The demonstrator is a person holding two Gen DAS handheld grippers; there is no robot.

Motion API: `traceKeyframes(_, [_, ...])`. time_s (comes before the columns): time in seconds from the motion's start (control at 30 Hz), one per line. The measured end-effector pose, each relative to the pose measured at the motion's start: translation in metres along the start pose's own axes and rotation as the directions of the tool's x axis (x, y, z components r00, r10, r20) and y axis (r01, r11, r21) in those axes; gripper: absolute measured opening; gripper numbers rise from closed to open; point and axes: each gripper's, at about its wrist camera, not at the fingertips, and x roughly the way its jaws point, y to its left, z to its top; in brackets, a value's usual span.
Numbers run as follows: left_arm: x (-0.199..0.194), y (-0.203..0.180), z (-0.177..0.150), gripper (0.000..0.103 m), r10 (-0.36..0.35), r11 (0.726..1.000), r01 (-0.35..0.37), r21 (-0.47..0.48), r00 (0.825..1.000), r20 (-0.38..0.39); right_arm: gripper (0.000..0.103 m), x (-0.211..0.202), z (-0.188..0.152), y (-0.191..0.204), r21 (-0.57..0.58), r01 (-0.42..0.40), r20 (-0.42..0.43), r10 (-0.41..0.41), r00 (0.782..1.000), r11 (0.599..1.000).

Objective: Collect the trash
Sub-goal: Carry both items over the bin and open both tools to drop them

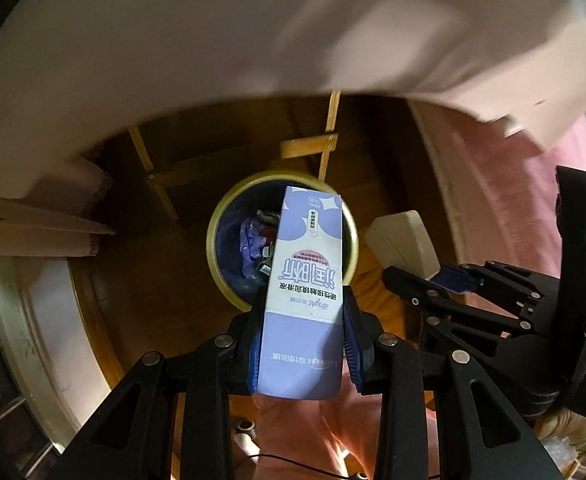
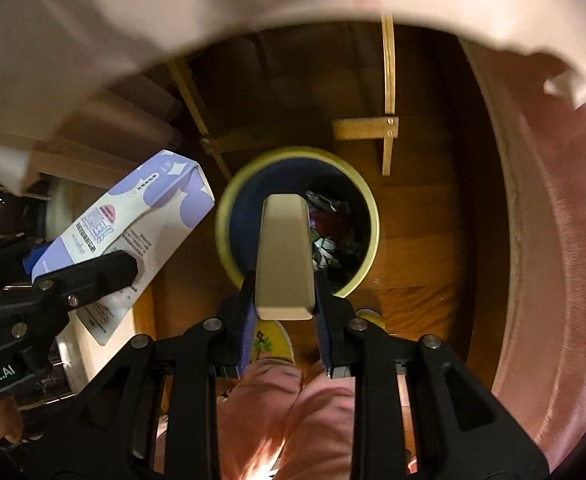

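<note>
My left gripper (image 1: 303,312) is shut on a purple and white carton (image 1: 305,280), held above a round yellow-rimmed bin (image 1: 213,236) on the wooden floor. The bin has a blue liner and trash inside. My right gripper (image 2: 283,288) is shut on a beige box (image 2: 285,252), also above the bin (image 2: 373,220). In the left wrist view the right gripper (image 1: 421,280) and its beige box (image 1: 401,240) sit to the right of the bin. In the right wrist view the carton (image 2: 141,216) and the left gripper (image 2: 93,276) are at the left.
A white table edge (image 1: 173,60) arcs over the top of both views. Wooden frame legs (image 1: 329,148) stand behind the bin. A pink cloth surface (image 2: 553,240) curves along the right. The person's pink-clad legs (image 2: 293,412) and a yellow slipper (image 2: 273,340) are below.
</note>
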Motion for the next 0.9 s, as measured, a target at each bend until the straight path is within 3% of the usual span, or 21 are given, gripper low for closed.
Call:
traceKeyframes(0.23, [0.081,0.001,0.014,0.034,0.057,0.998,-0.057,0.030,0.998,-0.005,0.023,0.069,-0.001,-0.034,0.047,0.021,-0.013,-0.020,1.000,0.999])
traceKeyframes(0.37, [0.110,0.005,0.022,0.040,0.084,0.996,-0.084,0.021,0.996,-0.006,0.023,0.090,0.004,-0.041,0.077,0.020,-0.011,-0.019,1.000,0.997])
traceKeyframes(0.4, [0.115,0.009,0.022,0.047,0.084,0.996,-0.084,0.008,0.996,-0.005,0.023,0.093,0.007,-0.041,0.081,0.016,-0.011,-0.015,1.000,0.997])
traceKeyframes(0.43, [0.118,0.011,0.023,0.052,0.088,0.996,-0.088,-0.001,0.996,-0.002,0.023,0.096,0.009,-0.040,0.079,0.012,-0.009,-0.012,1.000,0.997])
traceKeyframes(0.5, [0.119,0.017,0.024,0.072,0.097,0.995,-0.097,-0.018,0.995,0.011,0.023,0.099,0.014,-0.039,0.071,0.006,-0.003,-0.006,1.000,0.997])
traceKeyframes(0.6, [0.111,0.025,0.024,0.086,0.125,0.992,-0.124,-0.032,0.991,0.039,0.023,0.097,0.019,-0.032,0.052,-0.004,0.008,0.003,1.000,0.999])
traceKeyframes(0.83, [0.087,0.049,0.027,0.086,0.172,0.983,-0.165,-0.082,0.982,0.081,0.023,0.095,0.029,-0.022,0.062,-0.032,0.034,0.030,0.999,0.998])
traceKeyframes(0.9, [0.081,0.055,0.026,0.086,0.177,0.980,-0.169,-0.102,0.980,0.086,0.031,0.091,0.031,-0.020,0.080,-0.043,0.046,0.040,0.998,0.996])
